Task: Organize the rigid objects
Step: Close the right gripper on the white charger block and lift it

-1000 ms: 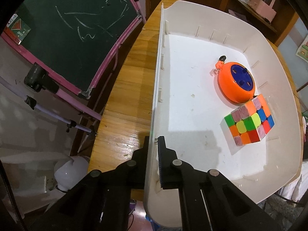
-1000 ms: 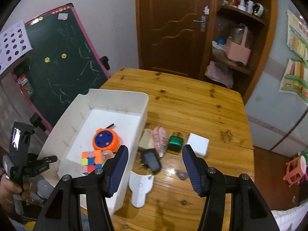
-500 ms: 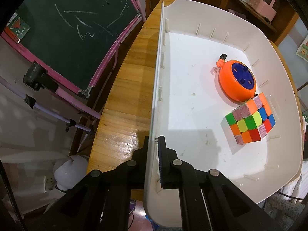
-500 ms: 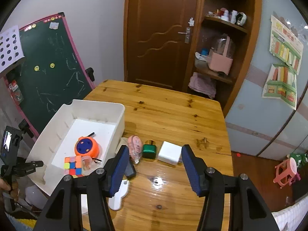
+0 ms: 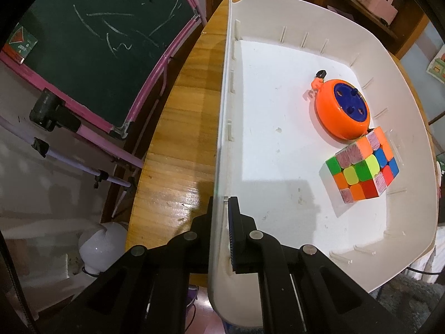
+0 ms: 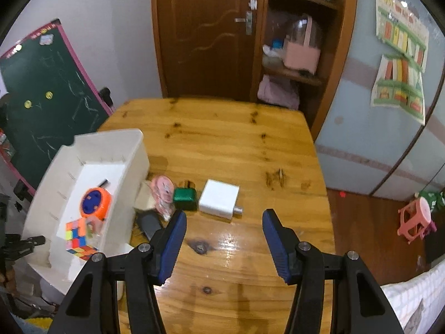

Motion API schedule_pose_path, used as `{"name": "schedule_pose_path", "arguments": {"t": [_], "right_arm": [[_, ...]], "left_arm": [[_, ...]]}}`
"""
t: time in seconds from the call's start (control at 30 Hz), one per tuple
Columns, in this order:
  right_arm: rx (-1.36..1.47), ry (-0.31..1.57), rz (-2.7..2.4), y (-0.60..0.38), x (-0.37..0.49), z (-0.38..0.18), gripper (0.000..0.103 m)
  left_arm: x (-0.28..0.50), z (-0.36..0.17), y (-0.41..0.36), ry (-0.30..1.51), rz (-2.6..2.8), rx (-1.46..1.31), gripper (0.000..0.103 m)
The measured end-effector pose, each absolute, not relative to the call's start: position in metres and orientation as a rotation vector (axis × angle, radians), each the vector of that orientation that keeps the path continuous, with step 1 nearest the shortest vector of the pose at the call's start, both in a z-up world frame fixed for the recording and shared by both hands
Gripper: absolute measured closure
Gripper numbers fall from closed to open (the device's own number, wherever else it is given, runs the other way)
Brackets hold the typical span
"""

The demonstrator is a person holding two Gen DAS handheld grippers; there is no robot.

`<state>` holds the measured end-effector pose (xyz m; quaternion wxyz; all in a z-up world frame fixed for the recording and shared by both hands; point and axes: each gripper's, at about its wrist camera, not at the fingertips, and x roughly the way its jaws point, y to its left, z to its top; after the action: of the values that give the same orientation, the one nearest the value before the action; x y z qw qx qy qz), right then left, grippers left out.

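My left gripper [image 5: 221, 208] is shut on the near left wall of a white plastic bin [image 5: 222, 128]. Inside the bin lie an orange round reel with a blue centre [image 5: 340, 111] and a colour cube [image 5: 361, 172], touching each other. The right gripper [image 6: 224, 228] stands open above the wooden table [image 6: 236, 150] with nothing between its fingers. Ahead of it on the table lie a white charger block [image 6: 219, 198], a small green box [image 6: 185, 196], a pink object [image 6: 162, 192] and a black object [image 6: 150, 224]. In this view the bin [image 6: 133, 164] sits at the left.
A green chalkboard with a pink frame [image 5: 97, 41] stands left of the table. A wooden door [image 6: 205, 33] and a shelf with a pink basket [image 6: 303, 53] are behind the table. A pink toy chair [image 6: 415, 220] stands on the floor at right.
The right gripper has swung to the right, so the bin and loose objects have slid left in its view and the white charger lies ahead. The left gripper has kept still on the bin wall.
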<state>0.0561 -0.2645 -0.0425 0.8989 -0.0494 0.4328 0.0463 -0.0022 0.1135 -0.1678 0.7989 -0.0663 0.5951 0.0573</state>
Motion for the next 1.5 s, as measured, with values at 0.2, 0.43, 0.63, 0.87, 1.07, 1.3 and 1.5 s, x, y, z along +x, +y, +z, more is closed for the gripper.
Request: {"name": "schedule_pose_path", "arguments": {"t": [0.2,0.43,0.63,0.87,1.07,1.3,1.5], "right_arm": [[-0.043,1.012,0.120,-0.266,0.085,-0.094,0.045],[-0.037,1.065,0.149,-0.256,0.120,-0.134,0.045],[-0.113,1.078,0.143,-0.247,0.142,-0.155,0.043],[-0.209,1.034,0.117,-0.242,0.151,-0.162,0.040],[-0.142,1.049,0.075,-0.254,0.157,-0.174,0.040],[-0.028,1.012,0.091,-0.264,0.151,-0.175,0.045],[0.048,0.981,0.129,-0.275,0.139,-0.167,0.045]], "left_arm": [[0.000,-0.170,0.116,1.297,0.124,-0.159,0.097],[-0.001,-0.177,0.116,1.335,0.140,-0.155,0.097],[-0.001,-0.181,0.117,1.356,0.155,-0.163,0.097],[0.002,-0.179,0.114,1.357,0.167,-0.154,0.097],[0.002,-0.176,0.115,1.351,0.172,-0.164,0.097],[0.001,-0.175,0.116,1.347,0.171,-0.173,0.097],[0.000,-0.174,0.116,1.339,0.169,-0.177,0.097]]}}
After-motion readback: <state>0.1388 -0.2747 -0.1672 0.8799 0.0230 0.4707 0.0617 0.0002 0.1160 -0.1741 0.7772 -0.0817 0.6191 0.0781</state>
